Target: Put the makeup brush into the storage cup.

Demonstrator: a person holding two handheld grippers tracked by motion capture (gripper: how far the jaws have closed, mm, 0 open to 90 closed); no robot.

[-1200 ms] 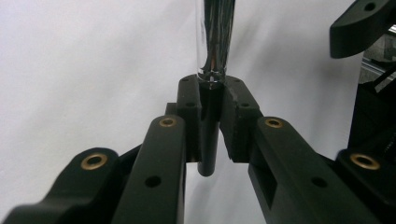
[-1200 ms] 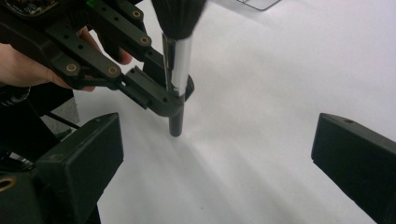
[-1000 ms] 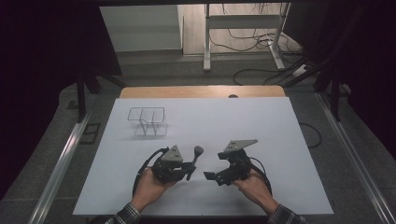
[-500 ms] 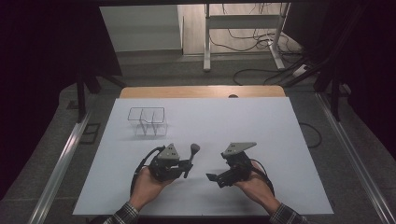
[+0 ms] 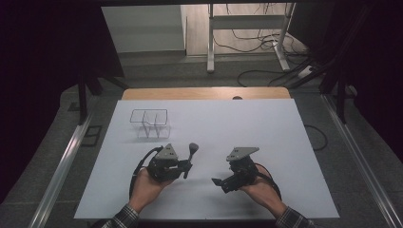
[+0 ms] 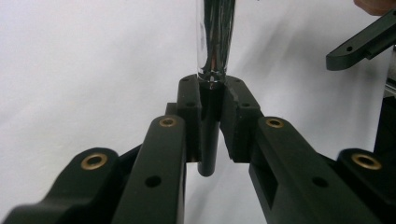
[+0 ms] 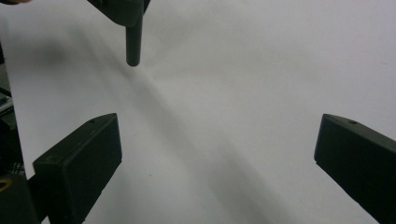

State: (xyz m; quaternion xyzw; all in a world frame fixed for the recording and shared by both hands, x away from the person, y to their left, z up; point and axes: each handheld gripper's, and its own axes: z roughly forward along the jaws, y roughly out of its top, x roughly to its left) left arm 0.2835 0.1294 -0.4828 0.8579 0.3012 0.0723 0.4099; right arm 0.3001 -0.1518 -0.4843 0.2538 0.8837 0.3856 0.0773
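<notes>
A white tabletop (image 5: 285, 142) lies under a dark room. Ahead and left of my left fingers (image 6: 211, 116) stands a clear wire-edged rack (image 5: 150, 122). Those fingers are closed on a dark-handled metal utensil (image 6: 214, 42); I should keep it upright and clamped. My right fingers (image 7: 215, 154) are spread wide, empty.

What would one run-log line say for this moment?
left gripper: shut on shiny metal utensil | right gripper: open, empty | clear wire-rimmed rack: untouched on white table

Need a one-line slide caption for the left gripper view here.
Left gripper shut on a spoon, handle between its jaws, over the white table.
</notes>
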